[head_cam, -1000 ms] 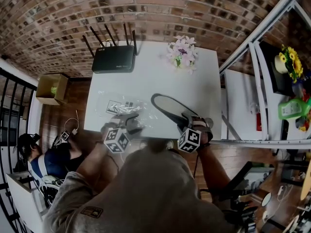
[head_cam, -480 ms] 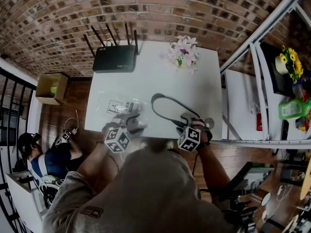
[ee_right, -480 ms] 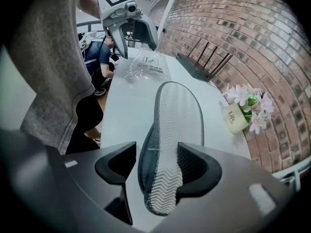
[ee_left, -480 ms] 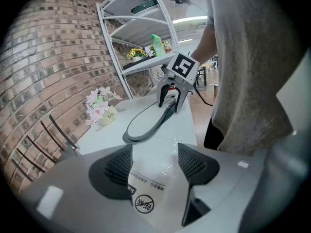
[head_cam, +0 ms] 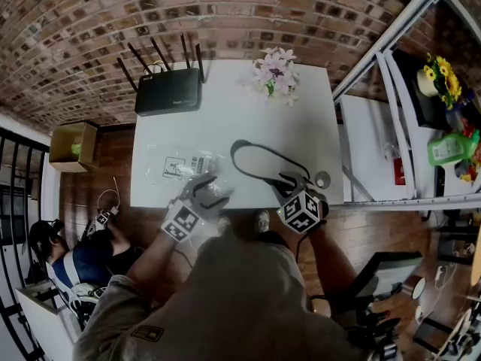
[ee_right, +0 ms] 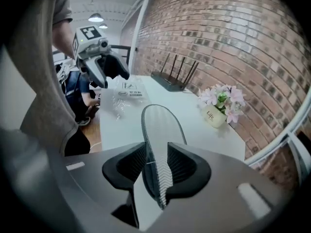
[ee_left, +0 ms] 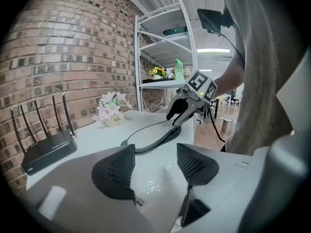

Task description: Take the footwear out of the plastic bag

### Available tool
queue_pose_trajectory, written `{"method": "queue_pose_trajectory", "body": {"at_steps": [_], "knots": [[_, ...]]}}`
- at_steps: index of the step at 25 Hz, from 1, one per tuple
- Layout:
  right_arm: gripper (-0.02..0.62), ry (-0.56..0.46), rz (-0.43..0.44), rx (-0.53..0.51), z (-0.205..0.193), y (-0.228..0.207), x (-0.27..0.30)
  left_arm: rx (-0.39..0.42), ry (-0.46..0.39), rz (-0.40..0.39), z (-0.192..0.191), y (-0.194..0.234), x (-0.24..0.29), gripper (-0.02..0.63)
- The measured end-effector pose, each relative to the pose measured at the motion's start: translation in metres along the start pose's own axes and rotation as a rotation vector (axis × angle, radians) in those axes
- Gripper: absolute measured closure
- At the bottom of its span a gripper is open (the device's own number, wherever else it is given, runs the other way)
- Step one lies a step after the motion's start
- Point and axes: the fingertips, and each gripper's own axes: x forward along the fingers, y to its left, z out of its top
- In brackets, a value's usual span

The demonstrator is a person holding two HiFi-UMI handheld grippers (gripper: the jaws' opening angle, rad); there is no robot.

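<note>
At the left of the white table [head_cam: 301, 119], the plastic bag [head_cam: 188, 165] lies flat and slack near the front edge. The left gripper [head_cam: 207, 192] is over the bag's near end, jaws apart and clamping nothing, and the film shows under the gap. The bag looks loose, so any brush from that gripper could push it over the edge to the floor.

Just right of the bag is the slipper [ee_right: 158, 135], already clear of the plastic. Its toe reaches out over the table's middle and its heel end is turned on edge. The right gripper [head_cam: 291, 185] has just been closing its jaws, and the pads pinch the thin sole at the heel. That hold looks narrow and far from the slipper's middle, so the long toe end may sag, swing or twist out of the pads if it is lifted fast. A wide sweep could also carry the toe into the flower pot [head_cam: 272, 74] at the back. The grip sits close to the table's front right edge, so a slip there would likely drop the slipper off the table.
</note>
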Motion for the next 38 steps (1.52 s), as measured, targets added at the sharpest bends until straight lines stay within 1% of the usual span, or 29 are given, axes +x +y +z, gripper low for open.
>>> {"method": "queue_pose_trajectory", "body": {"at_steps": [3,5,9,11,13,17,21,25,27,30,33,38], "knots": [[0.471,-0.048,-0.011,0.093,0.007,0.005,-0.008,-0.081,-0.060,0.010,0.007,0.000,-0.003,0.365],[0.488,-0.077,-0.019,0.136,0.009,0.009,-0.013,-0.119,-0.089,0.027,0.011,0.000,-0.004,0.417],[0.518,-0.139,-0.024,0.181,0.012,0.019,-0.028,-0.160,-0.125,0.076,0.019,-0.009,-0.010,0.506],[0.528,-0.182,-0.024,0.212,0.016,0.021,-0.038,-0.165,-0.136,0.101,0.023,-0.016,-0.014,0.532],[0.541,-0.222,-0.025,0.222,0.018,0.023,-0.050,-0.157,-0.141,0.126,0.027,-0.026,-0.015,0.550],[0.562,-0.272,-0.009,0.193,0.007,0.038,-0.081,-0.166,-0.148,0.173,0.035,-0.059,-0.017,0.572],[0.581,-0.323,0.018,0.188,-0.013,0.056,-0.111,-0.208,-0.166,0.216,0.038,-0.101,-0.014,0.595],[0.581,-0.365,0.052,0.166,-0.032,0.079,-0.142,-0.262,-0.184,0.248,0.046,-0.147,-0.017,0.604],[0.583,-0.392,0.067,0.172,-0.039,0.090,-0.157,-0.278,-0.192,0.264,0.050,-0.170,-0.021,0.604],[0.583,-0.443,0.083,0.212,-0.047,0.105,-0.179,-0.293,-0.204,0.281,0.053,-0.200,-0.031,0.604],[0.583,-0.494,0.090,0.281,-0.049,0.115,-0.197,-0.288,-0.211,0.292,0.060,-0.221,-0.042,0.604],[0.583,-0.533,0.095,0.400,-0.057,0.128,-0.211,-0.292,-0.222,0.286,0.059,-0.236,-0.052,0.604]]}}
